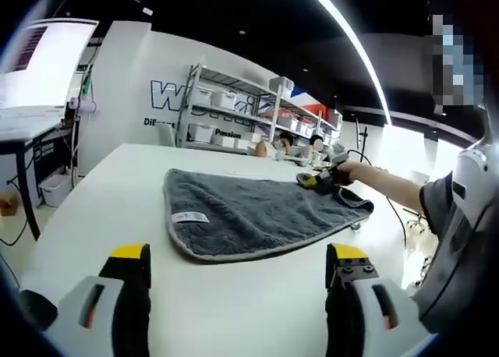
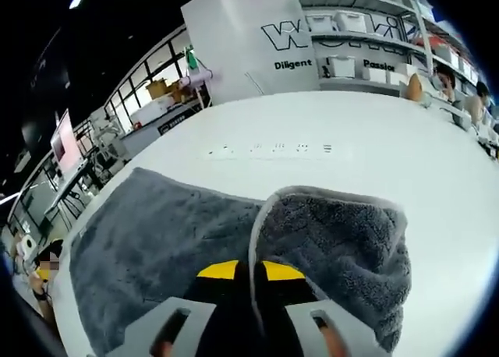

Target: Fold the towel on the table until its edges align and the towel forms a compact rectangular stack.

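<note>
Towel [image 2: 156, 240] corner sits pinched in my right gripper [image 2: 249, 273], lifted to start the first fold. My left gripper [image 1: 238, 267] hangs open short of the near edge; I judge it should grab there next.

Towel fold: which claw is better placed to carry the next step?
Right. The right claw is already shut on the towel edge, with a corner lifted and curled over. The left claw is open above bare table, short of the towel.
</note>
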The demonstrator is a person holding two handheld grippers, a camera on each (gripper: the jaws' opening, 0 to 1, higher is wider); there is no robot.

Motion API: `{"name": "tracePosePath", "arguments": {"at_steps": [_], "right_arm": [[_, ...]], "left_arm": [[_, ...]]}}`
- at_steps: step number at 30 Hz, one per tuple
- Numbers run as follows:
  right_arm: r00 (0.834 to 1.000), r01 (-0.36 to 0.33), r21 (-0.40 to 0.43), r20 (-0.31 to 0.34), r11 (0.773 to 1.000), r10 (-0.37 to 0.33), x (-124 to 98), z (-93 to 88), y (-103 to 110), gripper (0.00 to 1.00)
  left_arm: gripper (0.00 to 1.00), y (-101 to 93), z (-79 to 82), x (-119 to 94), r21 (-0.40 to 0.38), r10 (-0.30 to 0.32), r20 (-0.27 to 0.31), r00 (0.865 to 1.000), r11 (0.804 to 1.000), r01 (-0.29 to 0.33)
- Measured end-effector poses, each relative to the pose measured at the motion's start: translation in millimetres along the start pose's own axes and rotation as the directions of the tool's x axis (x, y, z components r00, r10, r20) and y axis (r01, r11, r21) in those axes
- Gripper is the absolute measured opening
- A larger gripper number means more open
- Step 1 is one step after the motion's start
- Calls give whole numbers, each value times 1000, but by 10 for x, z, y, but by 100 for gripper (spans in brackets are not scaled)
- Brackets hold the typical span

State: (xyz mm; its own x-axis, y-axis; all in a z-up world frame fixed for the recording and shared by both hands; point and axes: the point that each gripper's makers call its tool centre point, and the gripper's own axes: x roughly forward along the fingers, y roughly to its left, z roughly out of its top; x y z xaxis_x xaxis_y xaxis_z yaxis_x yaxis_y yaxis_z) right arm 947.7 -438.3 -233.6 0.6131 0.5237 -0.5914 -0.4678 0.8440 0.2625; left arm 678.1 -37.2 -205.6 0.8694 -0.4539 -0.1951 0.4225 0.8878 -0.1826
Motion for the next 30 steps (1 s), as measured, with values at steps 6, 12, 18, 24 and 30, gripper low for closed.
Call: {"name": "tracePosePath", "arguments": {"at_steps": [6, 12, 18, 24, 30], "right_arm": [[993, 2, 31, 119, 1000, -6, -222, 202, 9, 16], [943, -81, 81, 330, 993, 50, -707, 434, 198, 23], [861, -198, 36, 484, 979, 157, -1290, 487, 443, 26], [806, -146, -18, 578, 989, 130, -1829, 305, 520, 32], [816, -58, -30, 574, 998, 64, -2169, -158, 471, 48]], "left_arm": [[98, -2, -3, 4, 1, 0, -1, 1000, 1000, 0], [98, -48, -7, 46, 3, -16, -2, 1000, 1000, 16], [98, -52, -18, 85, 1, -22, -8, 1000, 1000, 22], [98, -79, -7, 106, 4, -32, -8, 999, 999, 32], [98, -73, -2, 118, 9, -31, -15, 999, 999, 31]]}}
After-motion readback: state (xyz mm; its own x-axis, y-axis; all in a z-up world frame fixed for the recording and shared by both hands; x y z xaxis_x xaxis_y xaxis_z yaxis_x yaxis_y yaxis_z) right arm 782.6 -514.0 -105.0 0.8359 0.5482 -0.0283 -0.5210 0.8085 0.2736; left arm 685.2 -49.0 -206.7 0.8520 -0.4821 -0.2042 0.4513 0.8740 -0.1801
